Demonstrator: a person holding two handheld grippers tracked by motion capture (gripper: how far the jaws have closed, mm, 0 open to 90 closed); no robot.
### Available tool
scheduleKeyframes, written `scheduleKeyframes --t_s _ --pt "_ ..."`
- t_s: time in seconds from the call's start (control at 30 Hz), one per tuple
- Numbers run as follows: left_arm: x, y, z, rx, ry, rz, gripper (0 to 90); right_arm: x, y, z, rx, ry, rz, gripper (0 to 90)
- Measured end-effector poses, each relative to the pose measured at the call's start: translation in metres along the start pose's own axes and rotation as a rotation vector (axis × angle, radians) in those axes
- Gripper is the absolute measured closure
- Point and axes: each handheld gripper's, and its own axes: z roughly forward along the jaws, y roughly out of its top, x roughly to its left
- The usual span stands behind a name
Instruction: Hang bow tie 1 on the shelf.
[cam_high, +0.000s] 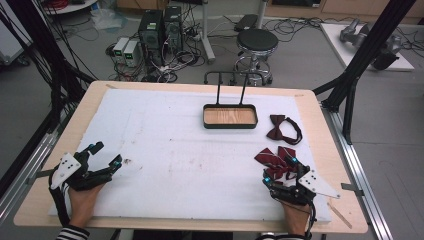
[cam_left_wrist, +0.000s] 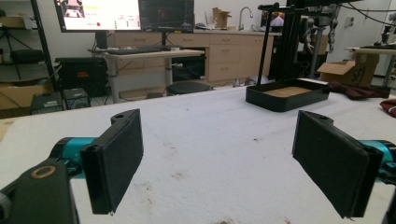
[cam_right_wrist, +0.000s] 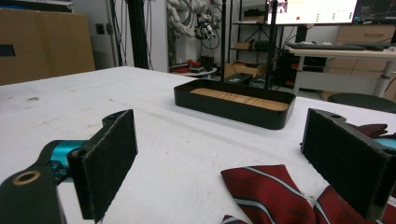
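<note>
The right gripper (cam_high: 281, 169) is being held low at the near right of the worktop (cam_high: 35, 200), its fingers (cam_right_wrist: 109, 161) standing wide apart with nothing gripped between them. Just beyond and partly between those fingers, a striped bow tie (cam_high: 273, 159) is lying flat on the white cover; it is seen in dark red cloth crossed by thin pale diagonal stripes, its wings spread and slightly crumpled (cam_right_wrist: 268, 193). One wing is being overlapped in the picture by the right finger, though contact cannot be told. At the near left, well apart from the tie, the left gripper (cam_high: 105, 154) is being held over bare white cover, its fingers (cam_left_wrist: 114, 163) likewise spread wide and empty. Farther back on the right, a second bow tie (cam_high: 282, 128), plain dark maroon with a black band, is lying near the black tray (cam_high: 230, 125). That tray, with a wooden floor and two upright rods, is sitting at mid-worktop.
</note>
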Motion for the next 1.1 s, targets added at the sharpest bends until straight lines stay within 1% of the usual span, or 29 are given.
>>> scheduleKeyframes --t_s 0.1,0.2,0.3,0.37,0.53,0.63,0.73,0.8,0.87,0.93,1.07,1.1 --pt "0.0 0.0 0.0 -0.001 0.0 -0.004 16.9 -0.001 0.0 0.001 0.005 0.0 -0.001 9.8" --pt "0.0 0.0 0.0 -0.003 0.0 0.001 16.9 0.0 0.0 0.001 0.005 0.0 0.004 9.8" --pt "0.0 0.0 0.0 0.001 0.002 0.003 16.8 0.0 0.0 0.0 0.0 0.001 -0.002 9.8" --pt "0.0 0.0 0.0 -0.003 0.002 0.002 16.8 0.0 0.0 0.0 0.003 0.001 0.009 9.8" --pt "-0.001 0.0 0.0 -0.003 0.004 0.003 16.5 -0.001 0.0 0.001 0.01 -0.002 0.018 9.8" --pt "-0.001 0.0 0.0 -0.004 0.003 0.002 16.5 -0.002 0.001 0.001 0.006 -0.005 0.011 9.8" --pt "-0.001 0.0 0.0 -0.004 0.003 0.004 16.5 -0.002 0.001 0.001 0.008 -0.005 0.027 9.8" --pt "-0.001 0.0 0.0 -0.004 0.003 0.007 16.4 -0.004 0.002 0.002 0.022 -0.009 0.048 9.8" --pt "-0.001 0.0 0.0 -0.004 0.004 0.008 16.4 -0.005 0.002 0.003 0.026 -0.013 0.049 9.8" --pt "-0.001 0.0 0.0 -0.004 0.005 0.007 16.4 -0.005 0.005 0.003 0.039 -0.032 0.048 9.9" --pt "-0.001 0.0 0.0 -0.004 0.005 0.011 16.3 -0.007 0.01 0.002 0.046 -0.043 0.044 9.9" --pt "-0.001 0.0 0.0 -0.004 0.006 0.011 16.3 -0.007 0.015 0.001 0.047 -0.055 0.042 9.9"
